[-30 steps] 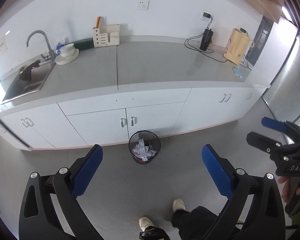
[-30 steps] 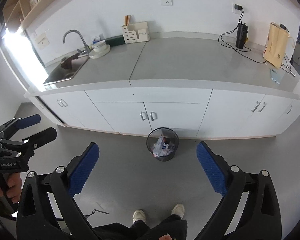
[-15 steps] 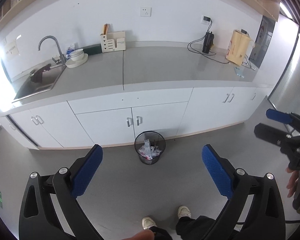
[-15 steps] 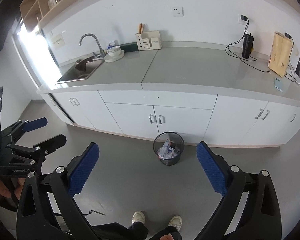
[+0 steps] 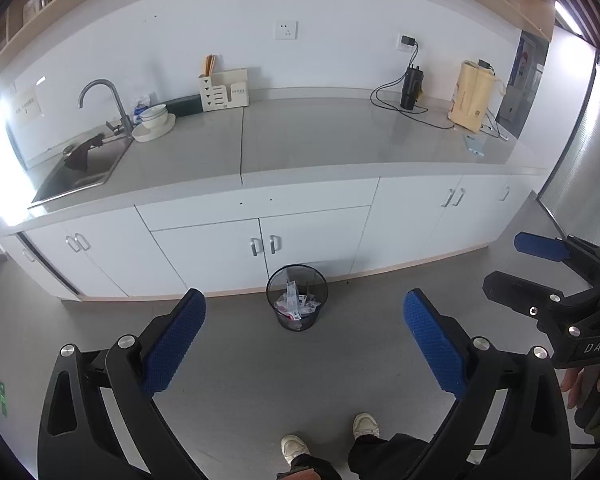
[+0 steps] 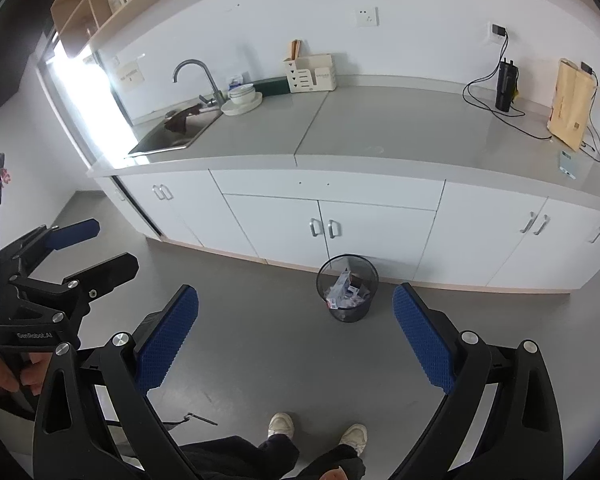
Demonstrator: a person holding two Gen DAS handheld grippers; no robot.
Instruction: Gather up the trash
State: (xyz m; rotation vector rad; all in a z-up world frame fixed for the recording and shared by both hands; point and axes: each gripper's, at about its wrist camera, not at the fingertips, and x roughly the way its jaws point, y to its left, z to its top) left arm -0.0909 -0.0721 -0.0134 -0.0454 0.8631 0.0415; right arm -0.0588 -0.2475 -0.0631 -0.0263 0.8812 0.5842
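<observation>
Presently both tools are held out over bare grey floor (image 5: 240,380), nothing gripped. Left gripper (image 5: 304,340): fingers spread wide, blue pads (image 5: 172,344) empty. Right gripper (image 6: 296,336): likewise spread wide and empty; it also shows at 3 o'clock in the left view. Shoes (image 6: 280,424) at 6 o'clock in both views.

Next out, at 12 o'clock from the left gripper and about 1 o'clock from the right: black mesh bin (image 5: 297,298) on the floor, close in front of the white cabinet doors (image 5: 260,248), though I cannot tell whether it touches them. Paper and wrapper trash (image 5: 296,306) lies inside it. No loose trash is visible on the floor; a small dark rod-like item (image 6: 198,418) lies at 7 o'clock in the right view, identity unclear.

Farther: counter (image 5: 300,140) with sink (image 5: 80,168), bowls, organiser, a black flask on a cable (image 5: 412,88) and a tan bag (image 5: 472,96).

Risks, as judged:
- Bin looks light; a one-sided pinch on the thin rim could tip it and spill the contents.
- Mesh may flex and slip from the pads.
- Pushing forward could knock the bin into the cabinet doors.
- Any reach to the counter risks snagging the cable.
</observation>
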